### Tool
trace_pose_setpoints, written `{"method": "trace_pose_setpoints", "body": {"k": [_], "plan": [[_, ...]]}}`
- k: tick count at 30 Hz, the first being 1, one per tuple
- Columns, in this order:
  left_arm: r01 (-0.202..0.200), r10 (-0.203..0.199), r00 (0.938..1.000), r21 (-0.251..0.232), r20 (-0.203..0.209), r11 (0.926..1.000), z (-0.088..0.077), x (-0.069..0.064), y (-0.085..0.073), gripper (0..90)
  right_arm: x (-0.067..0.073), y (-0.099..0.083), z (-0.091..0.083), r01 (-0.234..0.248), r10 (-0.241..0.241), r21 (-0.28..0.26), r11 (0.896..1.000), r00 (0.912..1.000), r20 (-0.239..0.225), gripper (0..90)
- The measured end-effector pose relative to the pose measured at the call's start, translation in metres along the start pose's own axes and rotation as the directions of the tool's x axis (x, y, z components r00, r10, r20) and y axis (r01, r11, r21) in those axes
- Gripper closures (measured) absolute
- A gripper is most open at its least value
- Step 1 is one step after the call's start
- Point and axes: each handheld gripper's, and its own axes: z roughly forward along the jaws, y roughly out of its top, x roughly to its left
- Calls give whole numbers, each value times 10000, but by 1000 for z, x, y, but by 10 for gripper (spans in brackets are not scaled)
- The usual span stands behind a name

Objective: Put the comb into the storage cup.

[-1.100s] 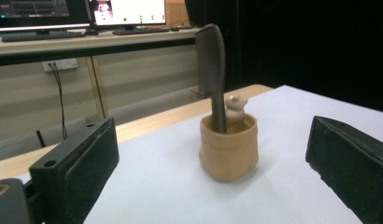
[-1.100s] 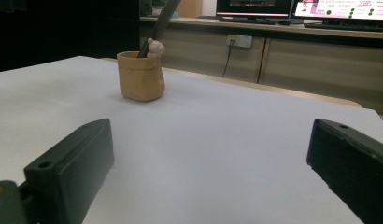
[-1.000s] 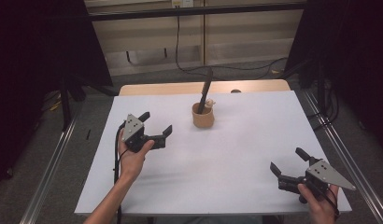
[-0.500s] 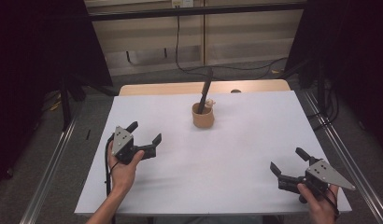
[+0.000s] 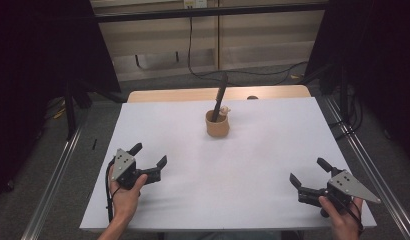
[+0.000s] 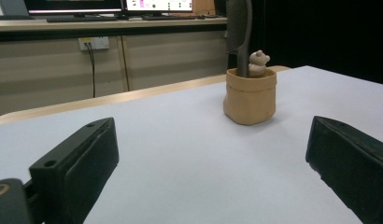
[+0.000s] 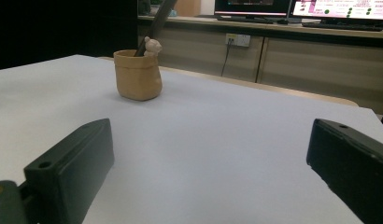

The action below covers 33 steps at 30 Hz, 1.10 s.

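A tan pot (image 5: 217,125) (image 6: 250,97) (image 7: 137,75) stands on the far middle of the white table (image 5: 233,165). A dark long-handled tool (image 5: 219,97) (image 6: 239,32) and a small bear figure (image 5: 224,112) (image 6: 258,63) (image 7: 153,46) stick out of it. My left gripper (image 5: 149,155) rests low at the front left, open with nothing between its jaws, aimed toward the pot. At the front right corner my right gripper (image 5: 308,172) also stands open and holds nothing.
A wooden strip (image 5: 218,93) runs along the table's far edge. Metal rails (image 5: 53,185) flank both sides of the table. Cables (image 5: 228,72) lie on the floor behind, before a low cabinet wall (image 6: 133,56) with monitors on top.
My left gripper has drawn back toward the front left of the table, away from the pot, staying open. The right gripper has not moved.
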Motion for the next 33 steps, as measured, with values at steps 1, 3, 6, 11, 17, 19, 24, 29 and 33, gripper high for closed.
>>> {"method": "trace_pose_setpoints", "body": {"k": [1,3,6,11,17,19,24,29,33], "plan": [[89,-90,10000,-61,-12,9999,-2,1,-1,26,0,0,0,-10,10,-20,10000,10000,22,1],[43,-43,10000,6,-79,10000,-8,2,-2,27,0,0,0,5,-5,-32,10000,10000,20,1],[148,-148,9998,6,-116,9999,-14,4,-4,29,1,0,0,17,-17,-26,10000,10000,10,1],[-94,94,9996,22,-263,10000,-25,2,-11,31,0,0,0,-4,4,-20,10000,10000,5,2],[-88,93,9993,124,-364,9999,-36,-2,-13,33,1,0,-1,12,-12,6,10000,10000,42,1],[-35,39,9993,119,-372,9999,-39,-3,-14,34,1,0,0,0,-1,6,10000,10000,65,1],[-91,102,9968,148,-789,9998,-48,-3,-19,39,1,0,-1,30,-30,-19,10000,10000,43,1],[92,-62,9972,406,-747,9991,-53,-3,-23,38,1,0,-1,-11,11,8,10000,10000,78,1],[49,-2,9966,562,-825,9984,-54,-3,-26,38,1,0,-1,39,-39,-10,10000,10000,28,1]]}}
